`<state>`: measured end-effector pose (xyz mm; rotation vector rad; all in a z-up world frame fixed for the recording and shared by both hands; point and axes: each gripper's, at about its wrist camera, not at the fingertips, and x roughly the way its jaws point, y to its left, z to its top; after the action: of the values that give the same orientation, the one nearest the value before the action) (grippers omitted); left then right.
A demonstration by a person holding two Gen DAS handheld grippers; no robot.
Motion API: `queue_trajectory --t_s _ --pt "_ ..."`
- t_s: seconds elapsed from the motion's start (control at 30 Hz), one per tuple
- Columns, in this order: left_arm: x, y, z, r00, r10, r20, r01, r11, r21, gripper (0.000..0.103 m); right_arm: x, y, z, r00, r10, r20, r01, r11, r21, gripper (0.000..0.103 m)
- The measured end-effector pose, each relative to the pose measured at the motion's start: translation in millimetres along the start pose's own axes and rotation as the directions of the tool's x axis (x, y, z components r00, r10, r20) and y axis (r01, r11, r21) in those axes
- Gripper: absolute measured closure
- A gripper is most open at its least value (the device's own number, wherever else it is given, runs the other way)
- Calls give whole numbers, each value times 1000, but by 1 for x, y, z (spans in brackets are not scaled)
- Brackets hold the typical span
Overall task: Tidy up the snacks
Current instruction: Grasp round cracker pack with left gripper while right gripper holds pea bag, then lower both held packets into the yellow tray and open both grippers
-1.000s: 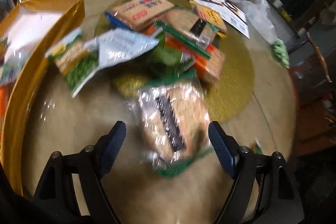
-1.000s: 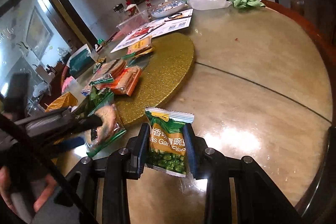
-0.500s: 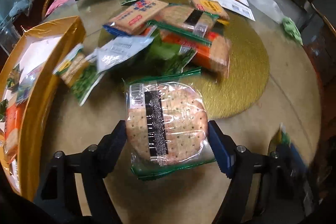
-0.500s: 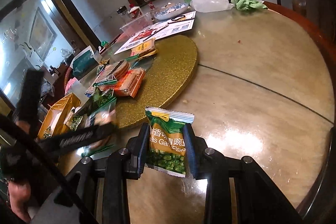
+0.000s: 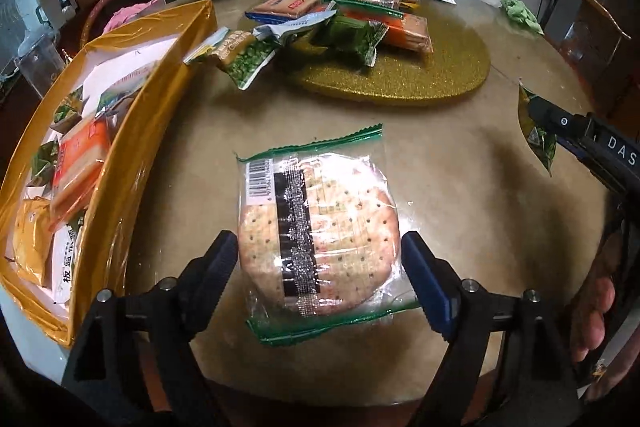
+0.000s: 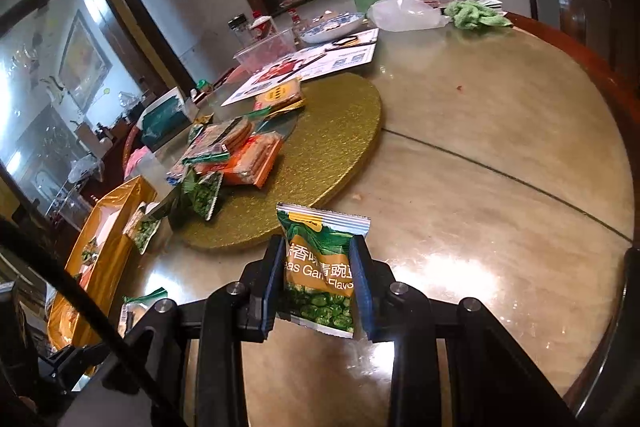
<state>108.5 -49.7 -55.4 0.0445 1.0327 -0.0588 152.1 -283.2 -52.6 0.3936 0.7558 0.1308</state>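
Round desk (image 5: pixel 460 155) beneath both your claws; gold box (image 5: pixel 120 155), left of your left claw, partly filled with snack packs; gold turntable (image 5: pixel 420 75), ahead of your left claw, carrying the remaining snack pile (image 5: pixel 340 15); your left claw (image 5: pixel 320 259), fingers set against either side of the round cracker pack (image 5: pixel 320 231), which sits between them over the desk's near edge; your right claw (image 6: pixel 318 283), clamped on the green pea packet (image 6: pixel 320 271), held upright above the desk, just short of the turntable's rim.
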Motion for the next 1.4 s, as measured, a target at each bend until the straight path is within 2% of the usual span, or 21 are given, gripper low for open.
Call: queue_trajectory --t_s 0.1,0.23,0.33,0.4,0.47,0.57,0.67,0.73,0.8,0.9,0.93,1.07,1.2,1.3,1.4 --pt "-4 2 -4 1000 -7 18 7 1000 4 26 0 -1 0 1000 0 -19 0 1000 13 71" --pt "-17 16 -14 997 -67 41 68 997 -30 27 3 3 -4 988 124 -96 -119 991 62 71" --pt "-38 30 -20 991 -103 80 108 992 -59 27 1 27 -6 973 201 -118 -199 980 23 71" --pt "-58 46 -20 981 -162 105 173 980 -99 27 -3 52 -6 962 239 -134 -245 969 -32 71" --pt "-76 62 -16 971 -192 141 209 970 -123 27 -4 81 -6 951 269 -154 -286 953 -96 71" --pt "-102 93 -6 971 -126 205 159 975 -153 27 0 126 -1 918 345 -194 -377 912 -161 71" --pt "-114 133 6 969 -70 238 122 970 -210 27 12 168 1 893 378 -244 -430 876 -219 71" --pt "-117 160 17 966 -39 257 103 966 -239 26 24 199 2 878 382 -287 -455 852 -259 71" --pt "-115 186 32 962 -17 274 90 962 -257 27 37 221 3 876 370 -310 -459 838 -295 71" --pt "-97 223 62 969 2 247 70 956 -283 27 65 253 11 862 353 -364 -471 824 -316 72" --pt "-90 235 72 971 -2 240 74 953 -295 27 75 263 13 861 346 -373 -469 825 -317 72" --pt "-53 266 107 982 -50 181 103 951 -293 27 115 297 21 886 274 -375 -412 837 -362 73" --pt "-14 271 132 992 -65 108 92 959 -267 26 149 315 30 905 215 -368 -359 850 -385 73" --pt "17 272 141 998 -60 17 62 968 -245 26 166 316 32 920 170 -354 -312 863 -397 74" --pt "37 271 141 996 -74 -42 62 972 -227 26 180 314 30 918 151 -367 -299 872 -388 75"
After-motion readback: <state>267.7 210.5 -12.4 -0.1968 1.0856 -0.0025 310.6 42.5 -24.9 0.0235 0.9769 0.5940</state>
